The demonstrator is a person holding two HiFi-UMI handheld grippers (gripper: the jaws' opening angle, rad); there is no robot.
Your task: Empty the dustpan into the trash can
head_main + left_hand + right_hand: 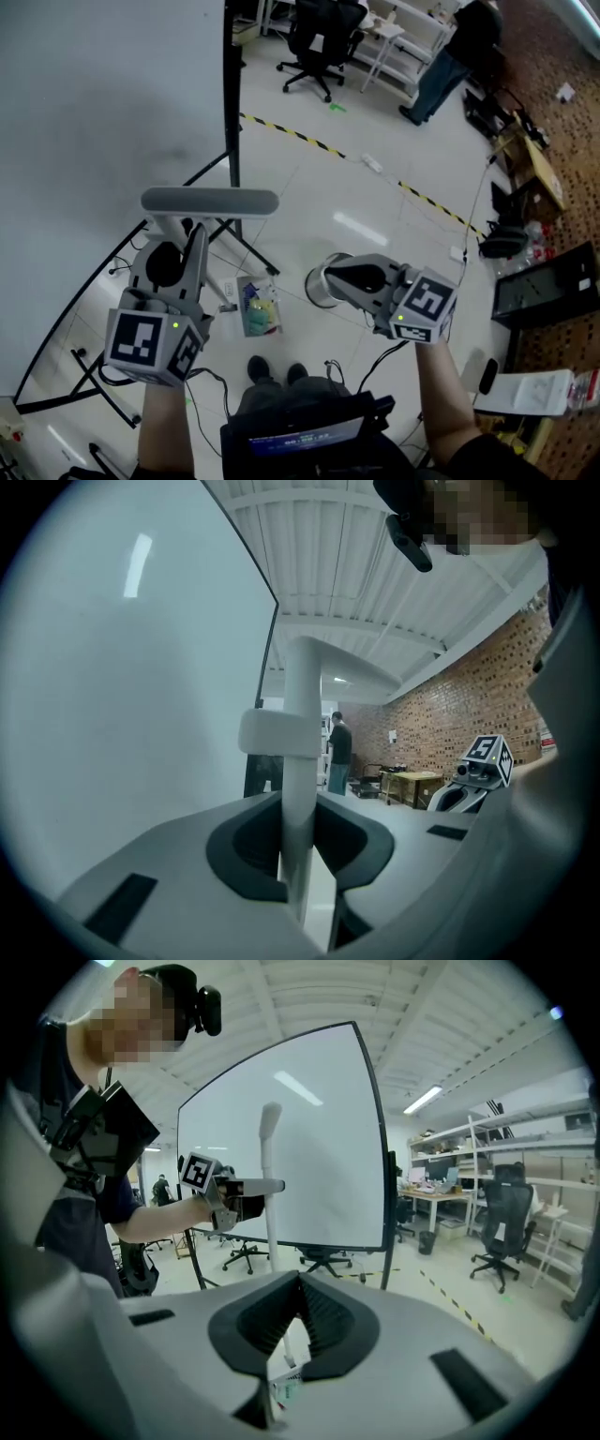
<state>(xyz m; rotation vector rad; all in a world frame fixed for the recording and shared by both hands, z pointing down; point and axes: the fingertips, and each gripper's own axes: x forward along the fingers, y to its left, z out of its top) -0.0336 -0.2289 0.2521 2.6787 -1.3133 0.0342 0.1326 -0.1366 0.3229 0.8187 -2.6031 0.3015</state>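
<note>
Over glossy floor by whiteboard: left hand-held gripper clamps dustpan handle (right hand-held gripper closed, empty).

The pale, glossy floor fills the frame below me. A silver trash can stands on it at centre, with my shoes at lower centre. Yellow-and-black tape runs diagonally across the upper middle. An office chair stands at the top and the whiteboard stand at left.

No legible txt, nos. or brands anywhere. Left marker cube & right marker cube, both below the whiteboard: b/w square codes only. Lit screen further below it: print too small. Floor tape right of it: yellow-black stripes, no wording.
</note>
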